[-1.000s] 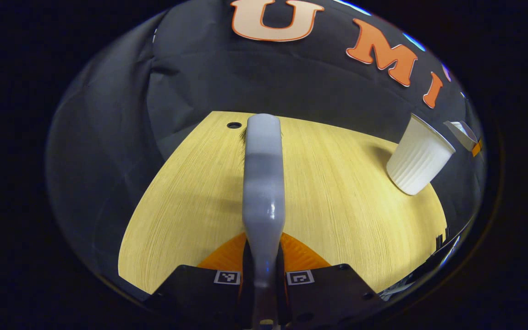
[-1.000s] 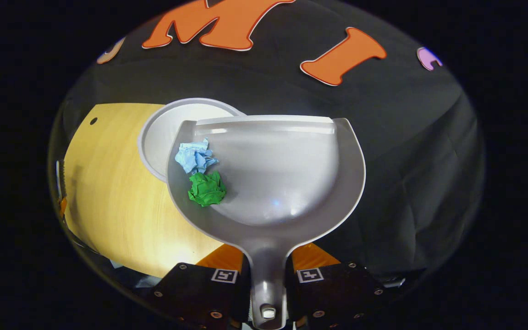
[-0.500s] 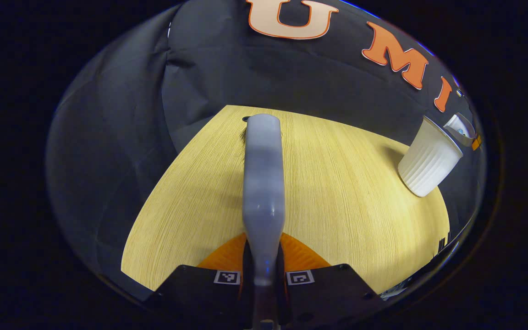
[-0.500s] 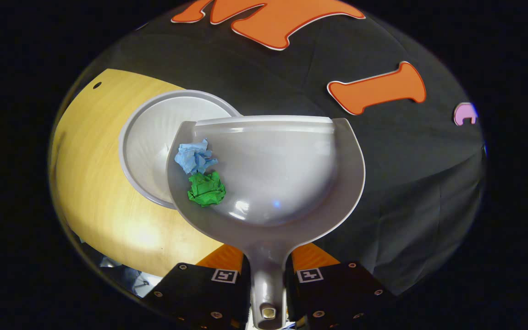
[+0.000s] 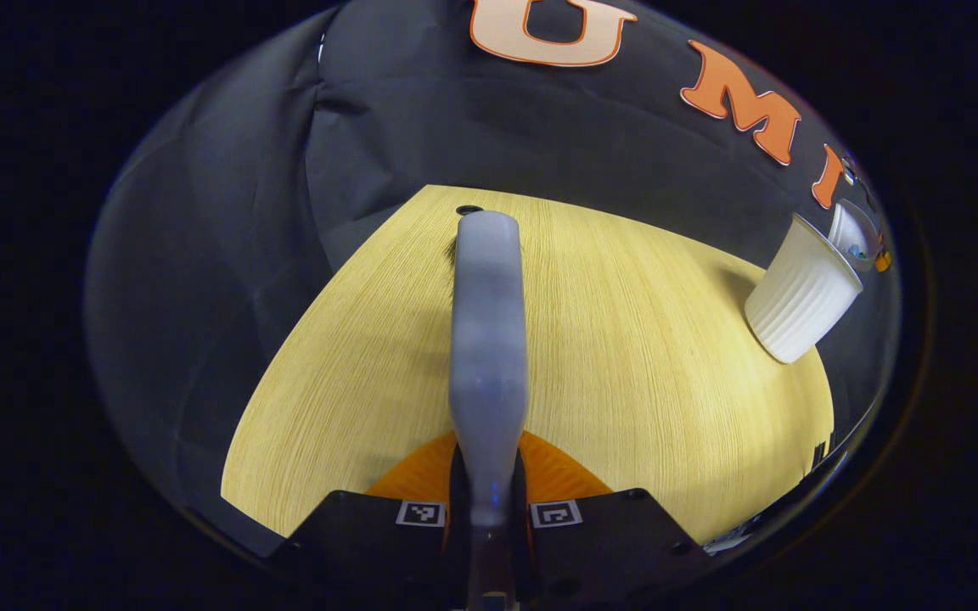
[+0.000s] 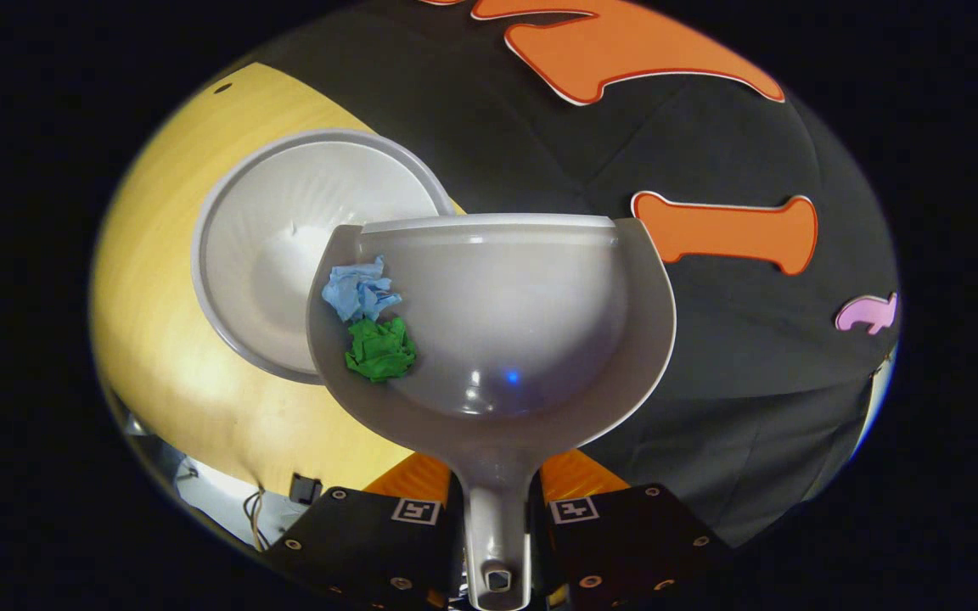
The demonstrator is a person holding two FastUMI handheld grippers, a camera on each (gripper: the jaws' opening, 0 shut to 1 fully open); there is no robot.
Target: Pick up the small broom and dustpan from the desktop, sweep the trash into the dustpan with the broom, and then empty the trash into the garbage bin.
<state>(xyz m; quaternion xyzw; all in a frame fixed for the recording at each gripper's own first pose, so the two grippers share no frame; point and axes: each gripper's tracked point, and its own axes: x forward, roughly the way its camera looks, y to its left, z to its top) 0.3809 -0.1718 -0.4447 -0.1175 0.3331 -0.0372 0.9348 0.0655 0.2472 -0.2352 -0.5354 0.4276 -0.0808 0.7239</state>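
Overhead, dustpan [image 6: 497, 339] with paper scraps [image 6: 368, 322], beside garbage bin [image 6: 285, 246].

Glossy plastic dustpan [image 6: 531, 339], crumpled paper balls [image 6: 370, 322], ribbed bin [image 5: 803, 293], matt wood-grain desktop [image 5: 625, 356].

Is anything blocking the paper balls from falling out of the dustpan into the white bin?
Nothing visible does. The blue paper ball and green paper ball lie in the dustpan, held above the open white bin, whose inside looks empty.
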